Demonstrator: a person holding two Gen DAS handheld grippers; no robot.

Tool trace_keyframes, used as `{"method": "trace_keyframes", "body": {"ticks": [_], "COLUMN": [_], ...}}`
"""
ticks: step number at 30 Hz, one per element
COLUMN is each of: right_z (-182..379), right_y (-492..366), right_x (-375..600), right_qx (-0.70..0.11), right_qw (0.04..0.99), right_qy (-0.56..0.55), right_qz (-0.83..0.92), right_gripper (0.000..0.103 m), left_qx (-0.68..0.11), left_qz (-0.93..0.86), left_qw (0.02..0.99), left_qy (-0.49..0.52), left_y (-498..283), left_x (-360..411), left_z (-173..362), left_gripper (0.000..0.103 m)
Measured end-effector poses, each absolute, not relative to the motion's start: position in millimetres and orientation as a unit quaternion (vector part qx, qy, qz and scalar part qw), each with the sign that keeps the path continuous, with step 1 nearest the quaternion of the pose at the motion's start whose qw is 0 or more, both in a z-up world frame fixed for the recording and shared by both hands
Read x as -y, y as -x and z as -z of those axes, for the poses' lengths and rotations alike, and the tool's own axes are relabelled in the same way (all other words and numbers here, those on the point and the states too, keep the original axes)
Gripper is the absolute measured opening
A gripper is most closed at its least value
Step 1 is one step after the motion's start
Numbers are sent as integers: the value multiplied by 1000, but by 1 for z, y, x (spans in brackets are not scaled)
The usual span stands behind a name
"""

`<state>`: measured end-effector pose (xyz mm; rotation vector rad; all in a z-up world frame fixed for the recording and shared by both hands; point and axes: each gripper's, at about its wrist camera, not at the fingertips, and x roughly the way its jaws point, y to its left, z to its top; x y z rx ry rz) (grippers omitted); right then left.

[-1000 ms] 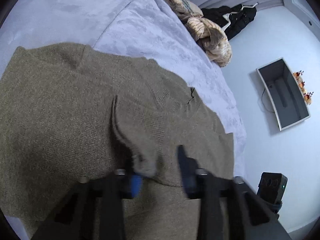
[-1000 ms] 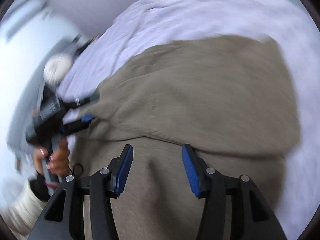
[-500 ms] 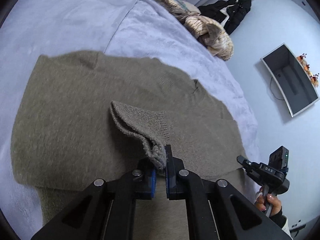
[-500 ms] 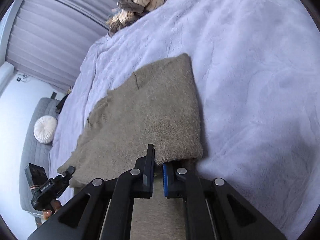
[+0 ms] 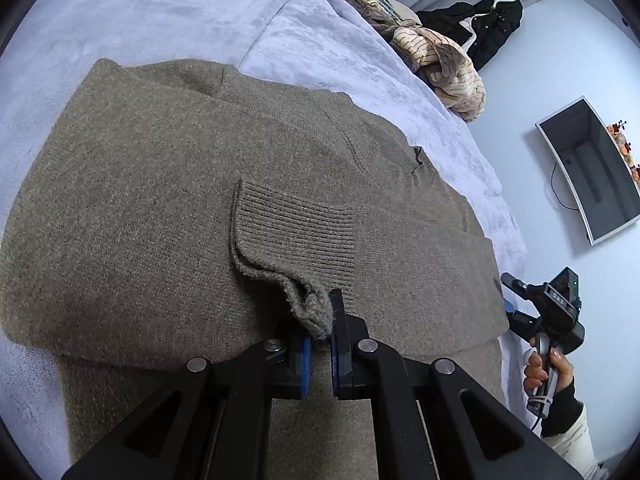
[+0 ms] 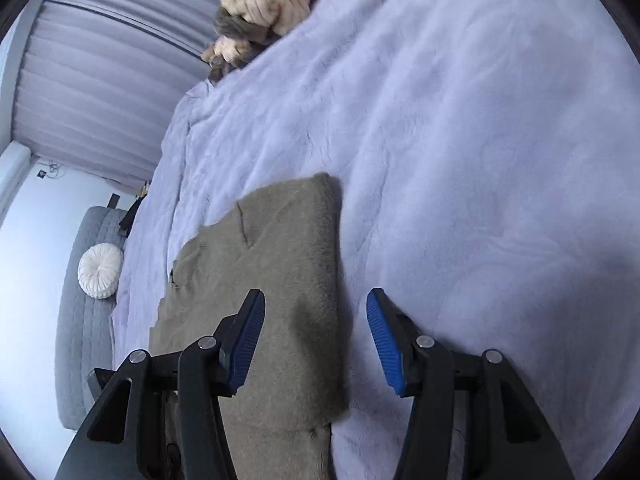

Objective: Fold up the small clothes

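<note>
An olive-brown knit sweater [image 5: 160,208] lies flat on the lavender bed. One sleeve is folded across its body, ending in a ribbed cuff [image 5: 296,236]. My left gripper [image 5: 320,320] is shut on the corner of that cuff, just above the sweater. The sweater also shows in the right wrist view [image 6: 280,280], with its edge running under the jaws. My right gripper [image 6: 316,320] is open and empty above that edge. It also appears in the left wrist view [image 5: 552,312], held in a hand at the sweater's right side.
The lavender blanket [image 6: 460,160] covers the bed. A pile of cream and brown knitwear [image 5: 440,64] lies at the far end. A black jacket [image 5: 488,20] hangs behind it. A wall TV [image 5: 592,176] is at right. A grey couch with a white round cushion [image 6: 100,270] stands beside the bed.
My left gripper shut on the sleeve cuff and has laid the sleeve further across the sweater. My right gripper, shut on the sweater's edge half a second ago, has opened and let go.
</note>
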<state>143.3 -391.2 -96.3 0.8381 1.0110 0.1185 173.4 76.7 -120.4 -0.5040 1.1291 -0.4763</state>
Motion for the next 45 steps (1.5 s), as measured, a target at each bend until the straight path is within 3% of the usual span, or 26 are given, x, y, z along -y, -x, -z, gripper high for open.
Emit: {"method": "trace_keyframes", "body": {"ticks": [1,2,7,11,27,36,45], "right_z": [102,104,63,89,39,71,76], "right_y": [-148,-153,-144,-155,-102,-110,-89], "right_x": [387,379,341,331,339,296,299], "right_qx": [-479,-488,-471,-511,-459,-512,-500], "right_qw": [785,782,856,849,871,846,853], "right_qy": [-389,-381,-205,-128,-177,-148,-147], "right_qz": [-64,-78,-58,-34,-8,-32,-27], "right_gripper": [33,8,8,8,14,13,16], "left_qx": [-525,-525,-520,-516,-472,-525,-524], "left_qz": [220,218,216,207,171,143,121], "left_qw": [789,791,801,806,855,835,840], "left_qy": [231,226,203,204,135,87,80], "left_y": [-174,-176,-174,-164,-151,-173,-157], "left_x": [-76,-72,-65,-75,-100,-70,-89], "left_z": [119,118,113,113,54,105,97], "left_gripper": [8,8,8,8,8,8,8]}}
